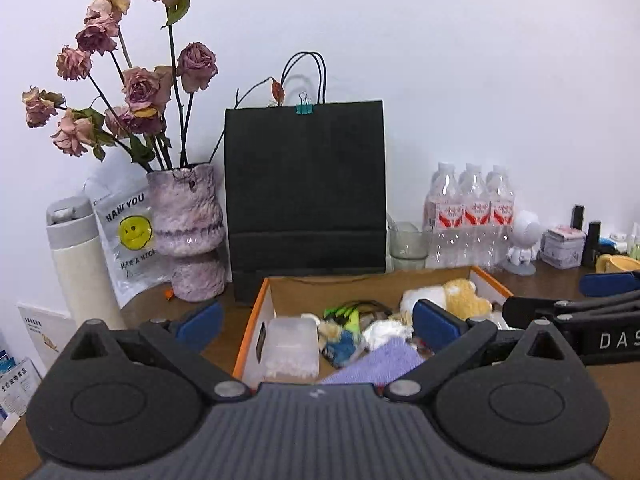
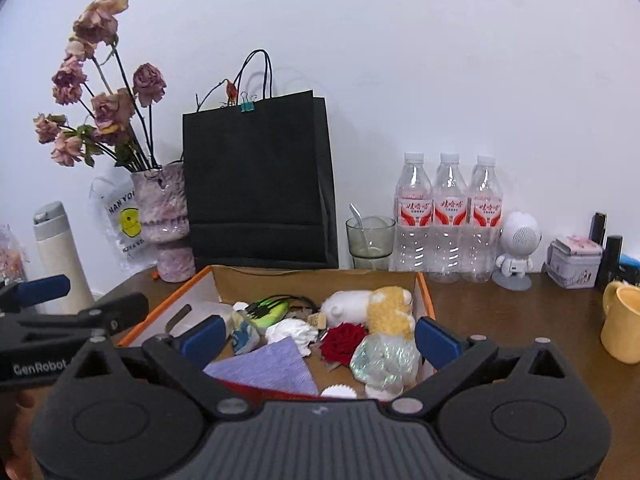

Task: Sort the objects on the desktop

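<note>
1. i am looking over a brown table [image 2: 500,312] with a cardboard box [image 2: 424,292] sitting in the middle of it, orange along its rim.
2. my left gripper [image 1: 320,326] is standing wide open above the near left part of the box, and nothing is sitting between its blue pads.
3. my right gripper [image 2: 320,338] is also standing wide open above the near part of the box, and it is holding nothing.
4. the two grippers are hanging side by side, each one showing at the edge of the other's view.
5. the box is holding the small things: a purple cloth [image 2: 268,368], a red rose [image 2: 344,340], a white and yellow plush toy [image 2: 372,304], a shiny crinkly wrap [image 2: 384,360], a green thing with black cords [image 2: 268,310] and a clear plastic case [image 1: 292,348].
6. a black paper bag [image 2: 256,184] is standing just behind the box, with a teal clip [image 2: 247,107] on its top edge.
7. a pink vase [image 2: 164,216] of dried roses [image 2: 104,104] is standing left of the bag, beside a smiley bag [image 2: 124,216] and a white flask [image 2: 60,252].
8. right of the bag are standing a glass cup [image 2: 370,240], three water bottles [image 2: 448,216], a little white robot figure [image 2: 516,248], a small tin [image 2: 574,258] and a yellow mug [image 2: 622,324].
</note>
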